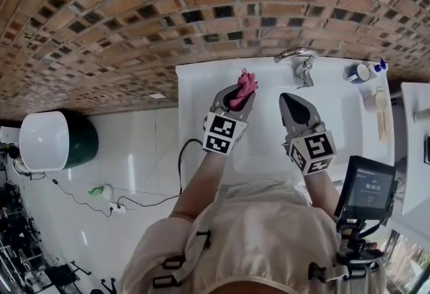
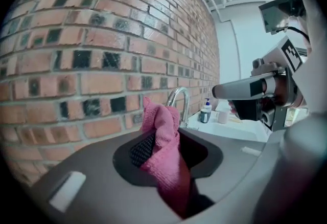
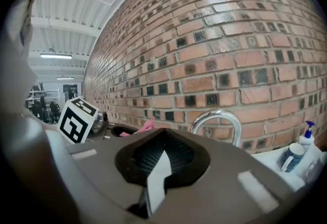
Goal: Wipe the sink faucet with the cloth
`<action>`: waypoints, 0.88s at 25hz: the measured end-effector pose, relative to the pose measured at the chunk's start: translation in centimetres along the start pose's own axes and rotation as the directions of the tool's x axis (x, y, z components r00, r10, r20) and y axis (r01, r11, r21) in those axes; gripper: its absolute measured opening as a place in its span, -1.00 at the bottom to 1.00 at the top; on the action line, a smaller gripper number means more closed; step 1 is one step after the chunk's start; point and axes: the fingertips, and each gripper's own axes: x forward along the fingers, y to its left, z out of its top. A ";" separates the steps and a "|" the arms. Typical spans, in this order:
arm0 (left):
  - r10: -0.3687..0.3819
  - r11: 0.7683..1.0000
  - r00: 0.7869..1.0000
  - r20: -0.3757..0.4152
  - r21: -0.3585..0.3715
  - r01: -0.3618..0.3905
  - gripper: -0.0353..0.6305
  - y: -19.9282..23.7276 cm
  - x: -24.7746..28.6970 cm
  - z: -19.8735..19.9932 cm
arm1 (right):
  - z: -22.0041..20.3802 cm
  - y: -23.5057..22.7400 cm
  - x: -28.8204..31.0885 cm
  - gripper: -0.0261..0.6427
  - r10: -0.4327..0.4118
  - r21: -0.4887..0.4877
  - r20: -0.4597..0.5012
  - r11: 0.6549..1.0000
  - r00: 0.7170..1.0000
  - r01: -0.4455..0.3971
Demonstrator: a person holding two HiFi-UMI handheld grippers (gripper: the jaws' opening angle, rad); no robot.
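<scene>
**Pink cloth (image 1: 247, 82) held over the sink (image 1: 199, 88)**

Above the white sink, the left claw (image 1: 238, 96) is clenched on the cloth, left of the faucet (image 1: 299, 60). The right claw (image 1: 291, 99), jaws together and empty, points toward the faucet.

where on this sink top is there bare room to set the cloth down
Bare: the left end of the sink top, between its left edge and the left tongs holding the cloth; also the strip along the brick wall left of the faucet. Crowded: the right end, where bottles and other small items stand past the faucet.
</scene>
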 end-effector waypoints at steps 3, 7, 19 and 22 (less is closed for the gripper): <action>-0.048 0.998 0.998 0.027 0.034 0.047 -0.56 -2.5 1.8 3.0 | 1.1 -1.4 -1.8 -0.95 -0.023 -0.005 0.023 1.000 0.999 0.023; -0.085 0.992 0.993 0.081 0.103 0.077 -0.55 -4.7 4.6 8.2 | 2.7 -3.9 -3.2 -0.95 -0.058 -0.011 0.051 0.998 0.997 0.058; -0.088 0.967 0.995 0.044 0.245 0.075 -0.54 -6.3 12.4 12.6 | 3.0 -8.3 -5.0 -0.95 -0.090 0.011 0.062 0.996 0.994 0.089; -0.062 0.973 0.996 0.056 0.225 0.048 -0.54 -5.5 11.9 12.4 | 2.2 -8.6 -4.7 -0.95 -0.083 0.024 0.048 0.996 0.995 0.082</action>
